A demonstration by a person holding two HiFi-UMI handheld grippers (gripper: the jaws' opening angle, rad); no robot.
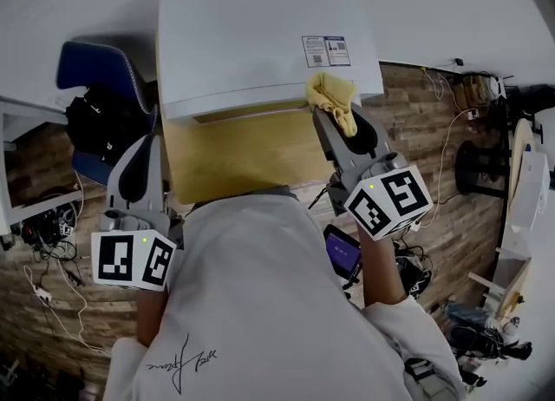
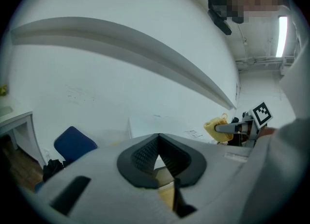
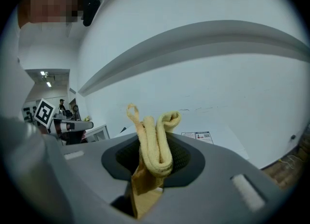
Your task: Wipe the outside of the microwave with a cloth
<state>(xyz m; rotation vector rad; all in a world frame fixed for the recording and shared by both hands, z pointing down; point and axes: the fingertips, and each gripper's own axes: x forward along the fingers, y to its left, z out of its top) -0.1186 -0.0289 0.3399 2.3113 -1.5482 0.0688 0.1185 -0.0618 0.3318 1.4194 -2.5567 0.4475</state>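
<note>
Folded yellow terry cloth (image 3: 153, 143) clamped in right tongs (image 1: 336, 115) — apparently touching front top edge of white boxy microwave (image 1: 251, 35). Left tongs (image 2: 157, 143) together, empty.

A white microwave (image 1: 260, 39) sits on a yellow-brown table (image 1: 234, 156). Under the table is a floor (image 1: 408, 121) made of wooden boards. A blue chair (image 1: 91, 65) stands on the floor at the left, and wires (image 1: 39, 286) lie there too.
</note>
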